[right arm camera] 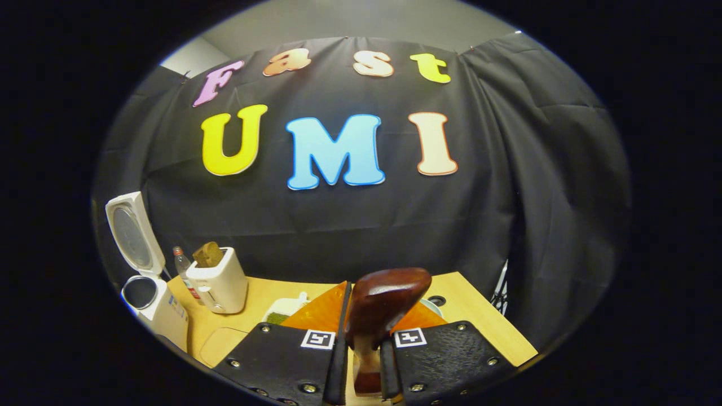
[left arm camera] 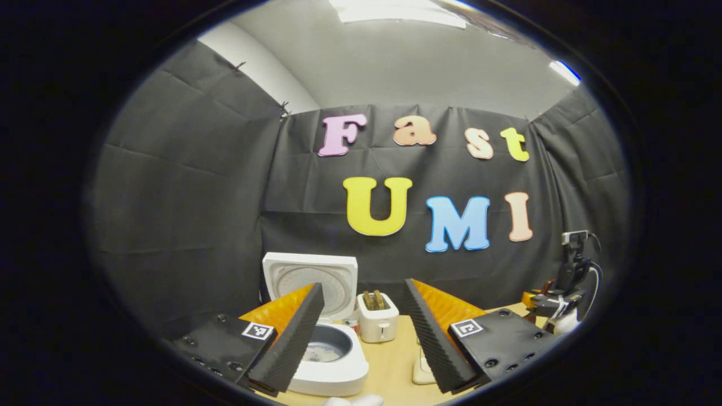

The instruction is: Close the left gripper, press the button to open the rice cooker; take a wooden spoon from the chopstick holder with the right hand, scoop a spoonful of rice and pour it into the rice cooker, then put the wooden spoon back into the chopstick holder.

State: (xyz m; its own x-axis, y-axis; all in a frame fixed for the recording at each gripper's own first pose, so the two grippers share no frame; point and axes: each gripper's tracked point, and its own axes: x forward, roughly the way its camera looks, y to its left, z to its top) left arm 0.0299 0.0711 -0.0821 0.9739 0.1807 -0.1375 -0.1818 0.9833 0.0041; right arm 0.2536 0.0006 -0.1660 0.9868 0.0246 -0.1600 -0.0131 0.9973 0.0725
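Note:
The white rice cooker (left arm camera: 333,366) stands with its lid (left arm camera: 310,279) raised, and some rice lies in its grey pot (left arm camera: 326,345). My left gripper (left arm camera: 362,285) is open above the table, its left finger in front of the cooker, with nothing between the fingers. My right gripper (right arm camera: 366,316) is shut on the handle of a dark wooden spoon (right arm camera: 389,299), whose bowl points up ahead of the fingers. I cannot tell whether the spoon carries rice. The open cooker (right arm camera: 152,307) is far left in the right gripper view. The right gripper (left arm camera: 550,304) also appears at the far right of the left gripper view.
A white toaster (left arm camera: 378,320) with bread stands right of the cooker, also seen as the toaster (right arm camera: 219,286) beside a small bottle (right arm camera: 180,264). A white container (right arm camera: 285,309) and a pale board (right arm camera: 223,344) lie on the wooden table (right arm camera: 479,321). A round rim (right arm camera: 435,303) peeks out behind the spoon.

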